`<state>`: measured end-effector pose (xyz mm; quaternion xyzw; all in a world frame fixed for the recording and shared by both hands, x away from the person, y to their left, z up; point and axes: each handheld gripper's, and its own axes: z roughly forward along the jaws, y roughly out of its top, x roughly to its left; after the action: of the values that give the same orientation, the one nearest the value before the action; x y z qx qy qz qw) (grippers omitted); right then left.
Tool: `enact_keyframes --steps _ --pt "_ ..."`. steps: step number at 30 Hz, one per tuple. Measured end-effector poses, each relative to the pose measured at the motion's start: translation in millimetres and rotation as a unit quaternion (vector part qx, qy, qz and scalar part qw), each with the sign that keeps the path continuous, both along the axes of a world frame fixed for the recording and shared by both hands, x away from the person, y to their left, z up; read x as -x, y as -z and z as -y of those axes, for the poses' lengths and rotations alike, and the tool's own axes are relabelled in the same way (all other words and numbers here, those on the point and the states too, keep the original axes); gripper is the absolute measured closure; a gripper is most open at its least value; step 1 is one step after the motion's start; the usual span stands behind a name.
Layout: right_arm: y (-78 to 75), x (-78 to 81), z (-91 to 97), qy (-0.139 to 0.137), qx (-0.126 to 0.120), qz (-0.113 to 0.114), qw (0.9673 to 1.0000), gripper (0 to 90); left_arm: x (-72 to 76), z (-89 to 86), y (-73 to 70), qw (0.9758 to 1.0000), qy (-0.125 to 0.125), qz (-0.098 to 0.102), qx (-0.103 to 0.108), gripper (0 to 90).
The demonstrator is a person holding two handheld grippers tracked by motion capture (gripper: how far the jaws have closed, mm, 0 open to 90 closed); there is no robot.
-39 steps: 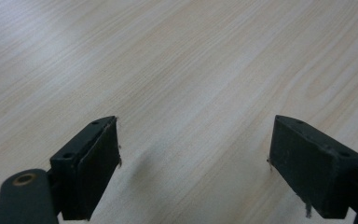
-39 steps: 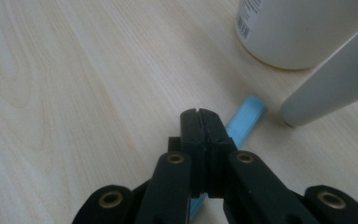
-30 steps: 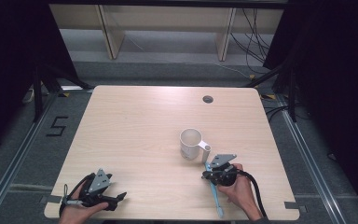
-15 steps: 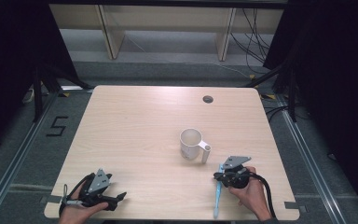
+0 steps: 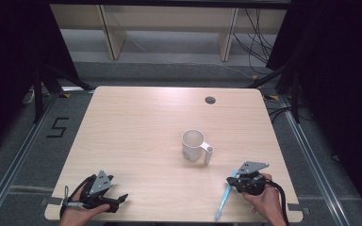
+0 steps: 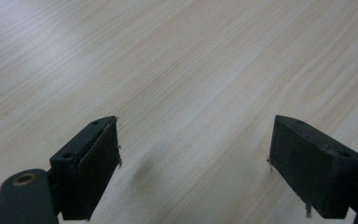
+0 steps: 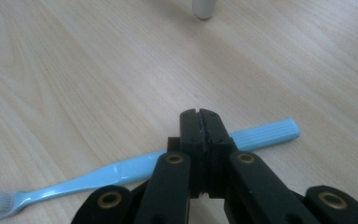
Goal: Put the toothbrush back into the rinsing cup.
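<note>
A person works at a pale wooden table [image 5: 136, 122] with a hand-held gripper in each hand, seen from above and from cameras riding on the tools.

At the near right corner, the right gripper [image 5: 230, 181] has its black jaws pressed together on the handle of a light blue toothbrush [image 5: 226, 197]. In the right gripper view, the right gripper [image 7: 199, 117] meets the toothbrush [image 7: 121, 170] toward its ribbed end; the handle runs across the frame behind the closed jaws, with the ribbed end at the right and the white bristles at the lower left. From above, the brush slants from the jaws down toward the table's near edge, bristle end nearest the person.

A white mug [image 5: 193, 145] stands upright on the table near the middle, up and to the left of the right gripper and apart from it, its handle turned toward the right front. The foot of that handle shows at the top of the right gripper view.

At the near left corner, the left gripper [image 5: 118, 200] rests low over the wood, well apart from the mug and toothbrush. In the left gripper view, the left gripper [image 6: 193, 163] has its jaws spread wide with bare table between them.

A small dark round hole [image 5: 210, 100] sits near the table's far edge.
</note>
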<state>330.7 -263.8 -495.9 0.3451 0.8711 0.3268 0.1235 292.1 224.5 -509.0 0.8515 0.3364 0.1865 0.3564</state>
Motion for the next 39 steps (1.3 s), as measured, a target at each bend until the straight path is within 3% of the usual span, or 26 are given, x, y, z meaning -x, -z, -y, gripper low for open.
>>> enact_keyframes --steps 1,2,4,5,12,14,15,17,20,22,23,27,28,31,32,35,36,37,38,39 --pt "-1.4 3.0 0.0 0.009 -0.002 -0.009 0.9999 89.4 0.3 0.0 0.0 1.0 0.001 -0.001 0.003 15.3" --pt "-1.2 2.3 1.9 -0.003 0.003 0.004 1.0 89.4 0.2 0.2 0.1 1.0 -0.001 -0.001 0.004 15.3" --pt "-2.0 4.9 2.8 0.001 0.0 0.0 1.0 89.3 0.2 0.0 0.1 1.0 -0.001 -0.001 0.002 15.3" --pt "-2.7 8.0 2.3 0.014 -0.004 -0.01 0.9999 89.3 0.2 0.1 0.1 1.0 -0.001 -0.001 0.002 15.3" --pt "-5.3 6.9 -1.2 0.004 -0.017 -0.005 0.9998 89.3 -0.5 0.6 1.2 1.0 0.002 -0.002 0.001 15.3" --pt "-2.7 1.8 -3.1 0.0 -0.008 0.003 1.0 89.3 -0.4 0.6 1.1 1.0 0.002 -0.002 0.001 15.3" --pt "-4.0 -0.7 -2.2 0.002 0.001 -0.007 1.0 89.3 -0.3 0.8 1.3 1.0 0.002 -0.001 0.002 15.3" --pt "-2.0 -6.3 -1.6 0.012 -0.006 0.001 0.9999 89.3 -1.3 0.4 1.7 1.0 0.003 -0.001 -0.004 15.3" --pt "-0.5 -13.3 1.1 0.023 -0.004 -0.007 0.9997 89.1 -0.7 1.3 2.2 1.0 0.0 -0.003 0.001 15.3" --pt "1.9 -17.6 3.2 0.011 0.002 -0.002 0.9999 89.0 -0.4 1.5 2.1 1.0 0.002 -0.004 0.002 15.3" --pt "1.7 -18.0 3.8 0.011 0.001 -0.016 0.9998 89.0 -0.7 0.9 1.6 1.0 0.002 -0.003 -0.003 15.3" --pt "3.6 -18.5 7.4 0.014 0.002 -0.003 0.9999 88.7 -1.3 0.3 1.5 1.0 0.003 -0.001 -0.003 15.3" --pt "0.7 -15.0 12.0 0.032 0.003 -0.009 0.9994 88.5 -0.4 0.6 1.2 1.0 0.002 -0.002 0.001 15.3" --pt "-0.8 -9.5 19.3 0.045 0.0 -0.014 0.9989 88.4 -0.4 0.5 0.9 1.0 0.002 -0.002 0.002 15.3" --pt "-0.2 -9.6 23.5 0.035 0.007 0.001 0.9994 88.4 -0.4 0.5 1.1 1.0 0.002 -0.002 0.002 15.3" --pt "-1.0 -2.3 28.6 0.056 0.001 -0.02 0.9982 88.2 0.0 1.2 1.1 1.0 0.001 -0.002 0.004 15.3" --pt "-1.3 0.7 32.7 0.052 0.002 -0.012 0.9986 87.9 0.1 1.1 0.7 1.0 0.002 -0.002 0.004 15.3" --pt "-3.1 5.4 32.5 0.065 0.0 -0.032 0.9974 87.8 0.1 1.1 0.7 1.0 0.002 -0.002 0.004 15.3" --pt "-2.6 5.0 34.9 0.055 0.003 -0.014 0.9984 87.8 -0.2 0.8 0.5 1.0 0.002 -0.002 0.002 15.3" --pt "-5.6 9.0 34.4 0.063 0.004 -0.038 0.9973 87.7 -0.3 0.7 0.7 1.0 0.002 -0.002 0.001 15.3"
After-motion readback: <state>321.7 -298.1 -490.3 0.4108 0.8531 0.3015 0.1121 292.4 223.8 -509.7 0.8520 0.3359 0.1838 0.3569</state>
